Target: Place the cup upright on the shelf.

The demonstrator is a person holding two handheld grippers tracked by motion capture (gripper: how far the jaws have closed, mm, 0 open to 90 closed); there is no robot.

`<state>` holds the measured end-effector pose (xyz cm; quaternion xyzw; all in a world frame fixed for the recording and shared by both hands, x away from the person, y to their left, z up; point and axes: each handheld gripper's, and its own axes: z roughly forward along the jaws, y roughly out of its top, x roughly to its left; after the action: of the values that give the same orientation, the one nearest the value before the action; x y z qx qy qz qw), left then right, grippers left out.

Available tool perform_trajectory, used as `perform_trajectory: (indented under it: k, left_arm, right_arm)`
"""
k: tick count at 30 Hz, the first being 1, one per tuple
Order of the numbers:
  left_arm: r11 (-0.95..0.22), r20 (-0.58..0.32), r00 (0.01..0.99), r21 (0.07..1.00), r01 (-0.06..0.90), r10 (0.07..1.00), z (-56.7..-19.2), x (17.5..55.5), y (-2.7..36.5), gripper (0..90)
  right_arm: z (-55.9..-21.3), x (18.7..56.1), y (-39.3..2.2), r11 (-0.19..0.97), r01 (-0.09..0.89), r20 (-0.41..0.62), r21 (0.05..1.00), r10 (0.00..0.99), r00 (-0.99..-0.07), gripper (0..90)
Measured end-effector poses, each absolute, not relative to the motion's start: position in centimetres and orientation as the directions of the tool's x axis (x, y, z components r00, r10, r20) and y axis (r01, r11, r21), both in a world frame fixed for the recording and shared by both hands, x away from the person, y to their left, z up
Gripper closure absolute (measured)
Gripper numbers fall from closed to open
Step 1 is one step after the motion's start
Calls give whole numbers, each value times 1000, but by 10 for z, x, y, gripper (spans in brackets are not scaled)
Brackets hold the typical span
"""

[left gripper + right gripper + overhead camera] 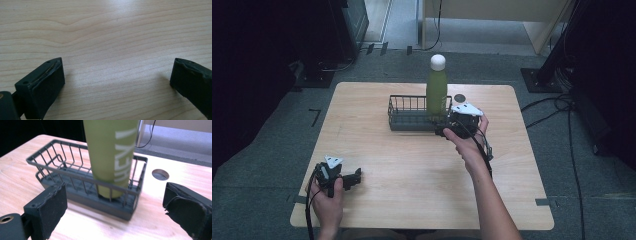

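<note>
Right gripper view: green bottle (111,155) standing upright in the right end of a dark wire basket (62,187), base down on the basket floor, body rising well above the rim. Right gripper (115,207) spread wide, empty, just in front of the basket's near wall. Small round hole (160,174) in the table (15,177) beyond, to the right of the basket.

High view: bottle (436,87) with white cap (438,61), tall and narrow, so probably top-heavy. Left gripper (353,179) near the front left corner, well apart from the basket (407,117); left gripper view: jaws parted over bare wood, holding nothing.

Likely trouble: a push forward from so low catching the wire wall, not the bottle, and shoving or tipping the light basket. Also possible: a grip low on the body letting the bottle lean, or a slanted lift snagging the base on the rim. Steadying with the left gripper unlikely from that far off.
</note>
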<state>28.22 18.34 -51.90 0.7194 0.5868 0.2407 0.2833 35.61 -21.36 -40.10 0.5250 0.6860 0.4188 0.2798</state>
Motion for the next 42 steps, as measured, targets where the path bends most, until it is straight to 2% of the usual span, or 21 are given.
perform_trajectory:
  k: [27,42]
  left_arm:
    - [-148,15,190,690,709,982,-519,283,182,0]
    - [-148,15,190,691,708,982,-519,283,182,0]
  right_arm:
    - [-466,280,-298,92,547,45,832,972,-231,68]
    - [-501,240,-362,31,601,43,798,993,-109,70]
